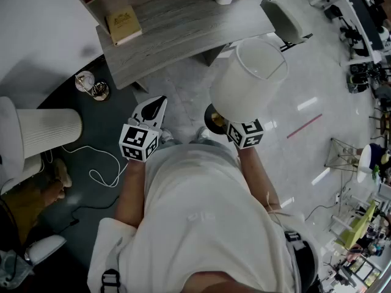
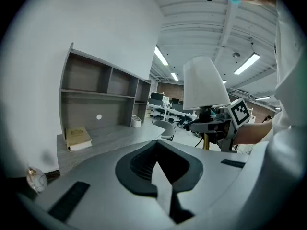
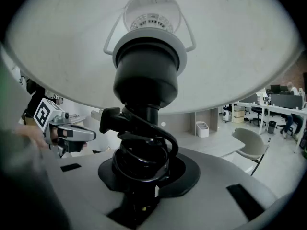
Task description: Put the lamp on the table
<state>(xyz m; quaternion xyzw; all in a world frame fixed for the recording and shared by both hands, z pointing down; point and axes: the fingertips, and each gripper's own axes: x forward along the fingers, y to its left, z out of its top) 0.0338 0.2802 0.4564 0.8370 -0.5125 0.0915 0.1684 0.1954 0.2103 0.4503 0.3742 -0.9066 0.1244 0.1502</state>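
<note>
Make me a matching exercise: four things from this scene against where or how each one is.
Things:
1 lamp
2 book
3 left tool
4 chair

Place or state:
a holds nothing
b lies on the desk
c stands on the floor beside the desk
d gripped by the right tool

Pairs: 1-d, 2-b, 3-a, 4-c.

Both arms out front, one hand-held gripper loaded, the other empty.

The person's bare left forearm [image 1: 130,191] and right forearm [image 1: 258,177] reach forward from the torso, side by side and apart. Each hand-held gripper tips a little below level. The left hand-held gripper [image 1: 160,101] has its jaws drawn together at the tips with nothing between them. The right hand-held gripper [image 3: 144,178] has its jaws clamped on the dark stem of the lamp [image 3: 145,85], carried upright.
</note>
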